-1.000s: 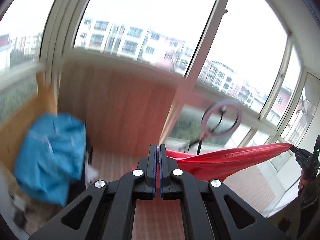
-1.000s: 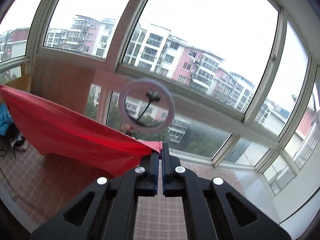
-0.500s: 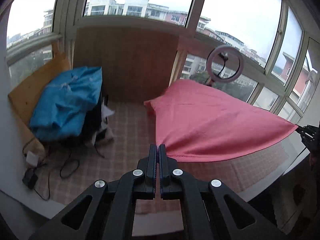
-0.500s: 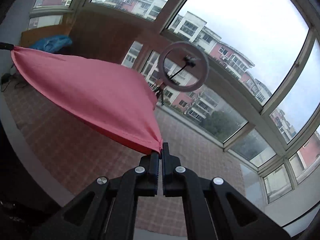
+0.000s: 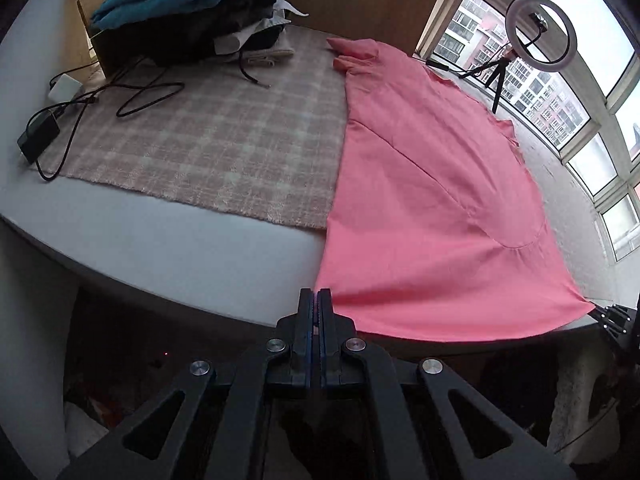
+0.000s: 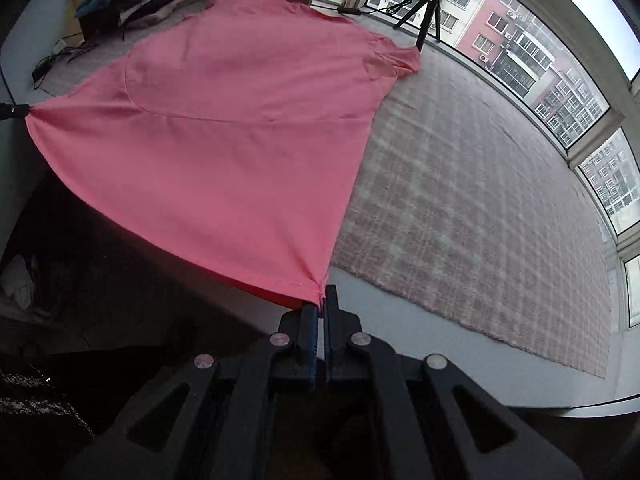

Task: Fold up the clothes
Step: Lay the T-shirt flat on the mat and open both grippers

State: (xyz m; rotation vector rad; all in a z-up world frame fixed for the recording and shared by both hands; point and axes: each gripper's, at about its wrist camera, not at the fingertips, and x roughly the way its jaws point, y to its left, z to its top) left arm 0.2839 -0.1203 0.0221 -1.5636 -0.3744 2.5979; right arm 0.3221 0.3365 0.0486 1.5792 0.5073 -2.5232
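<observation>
A pink-red shirt [image 5: 432,208] lies spread over the checked cloth on the table, its collar end far from me and its hem hanging over the near edge. My left gripper [image 5: 318,294] is shut on one hem corner, just off the table's front edge. In the right wrist view the same shirt [image 6: 224,120] fans out to the left, and my right gripper [image 6: 320,300] is shut on the other hem corner. Each view shows the other gripper's tip at the far corner, the right gripper [image 5: 608,314] and the left gripper [image 6: 14,111]. The hem is stretched taut between them.
A checked cloth [image 5: 208,140] covers the white table [image 5: 160,248]. A pile of blue and dark clothes [image 5: 188,4] sits at the back left, with black cables and a charger [image 5: 38,136] beside it. A ring light on a tripod [image 5: 540,28] stands by the windows.
Both grippers have dropped from window height down to the table's front edge. The shirt, held up in the air before, now lies laid out flat on the cloth.
</observation>
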